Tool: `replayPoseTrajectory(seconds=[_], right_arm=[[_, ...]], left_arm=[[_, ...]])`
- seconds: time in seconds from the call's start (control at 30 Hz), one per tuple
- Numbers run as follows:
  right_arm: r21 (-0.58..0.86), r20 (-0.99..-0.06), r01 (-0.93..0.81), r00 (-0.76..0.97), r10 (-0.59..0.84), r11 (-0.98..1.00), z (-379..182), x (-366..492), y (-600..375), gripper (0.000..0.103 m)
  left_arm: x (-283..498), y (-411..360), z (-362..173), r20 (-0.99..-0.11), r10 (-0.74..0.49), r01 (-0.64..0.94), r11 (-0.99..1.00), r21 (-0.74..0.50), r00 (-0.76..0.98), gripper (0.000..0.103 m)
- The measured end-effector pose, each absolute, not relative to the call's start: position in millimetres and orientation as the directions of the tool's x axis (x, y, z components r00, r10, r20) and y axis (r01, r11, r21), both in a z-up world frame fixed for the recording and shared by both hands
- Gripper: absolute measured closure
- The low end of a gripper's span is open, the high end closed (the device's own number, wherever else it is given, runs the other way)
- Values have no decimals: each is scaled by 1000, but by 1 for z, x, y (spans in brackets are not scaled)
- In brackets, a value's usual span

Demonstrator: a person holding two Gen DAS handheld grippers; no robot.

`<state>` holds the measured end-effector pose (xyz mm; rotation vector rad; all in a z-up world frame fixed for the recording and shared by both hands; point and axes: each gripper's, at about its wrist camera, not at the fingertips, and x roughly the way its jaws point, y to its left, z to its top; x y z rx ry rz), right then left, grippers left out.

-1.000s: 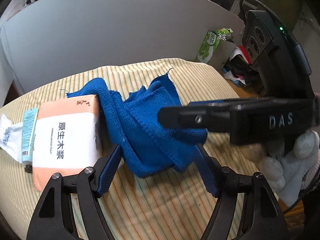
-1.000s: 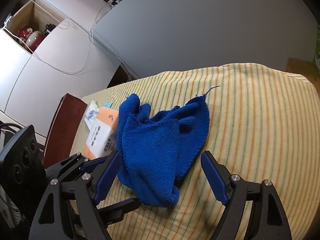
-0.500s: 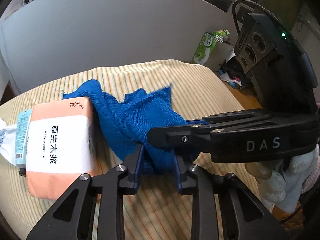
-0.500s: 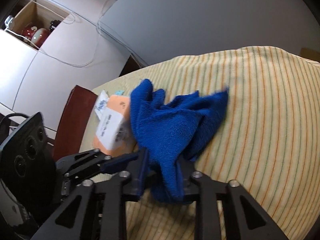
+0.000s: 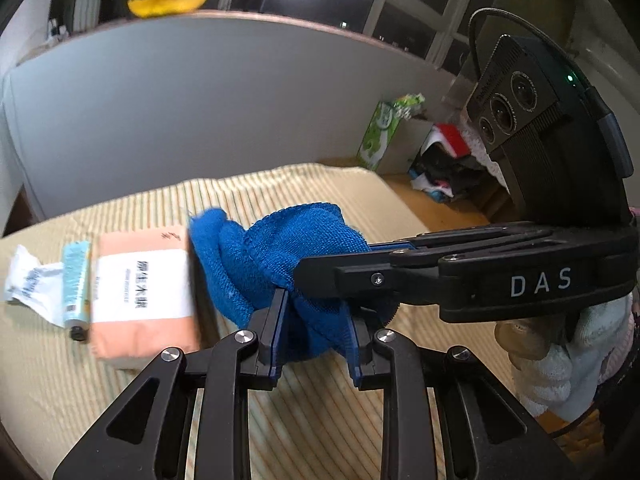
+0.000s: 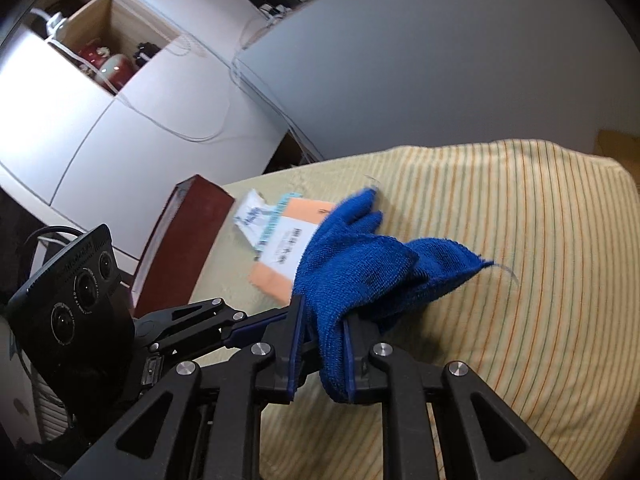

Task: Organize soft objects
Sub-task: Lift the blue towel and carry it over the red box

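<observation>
Holding the blue towel (image 5: 280,256) tight in both the left gripper (image 5: 316,332) and right gripper (image 6: 320,354), lift slowly, clear of the near tissue pack (image 5: 140,292).

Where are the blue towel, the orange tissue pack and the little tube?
blue towel (image 5: 288,248), left wrist view, bunched middle.
orange tissue pack (image 5: 140,284), left wrist view, white label.
tube (image 5: 76,280), left wrist view, light-blue body.

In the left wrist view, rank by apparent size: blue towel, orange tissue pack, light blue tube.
1. Blue towel, bunched and nearer the camera, so its lead over the pack is unsure.
2. Orange tissue pack.
3. Light blue tube, clearly smallest.
</observation>
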<state>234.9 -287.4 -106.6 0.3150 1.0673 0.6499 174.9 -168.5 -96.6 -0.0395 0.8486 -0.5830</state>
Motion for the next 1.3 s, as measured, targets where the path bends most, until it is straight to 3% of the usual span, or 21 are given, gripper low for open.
replayPoseTrajectory(seconds=[0.3, 0.63, 1.0, 1.3], right_arm=[[465, -685, -455, 359, 634, 760, -42, 205, -241, 88], [390, -654, -619, 335, 678, 682, 15, 185, -138, 88], [351, -635, -762, 233, 737, 544, 40, 178, -3, 88], [355, -643, -820, 134, 754, 448, 29, 178, 91, 88]], left_arm=[[136, -114, -42, -606, -507, 462, 852, -247, 613, 80], [93, -9, 7, -526, -409, 356, 912, -205, 746, 80], [73, 100, 26, -478, -248, 170, 965, -200, 843, 81], [63, 174, 15, -494, -121, 23, 980, -200, 861, 81]])
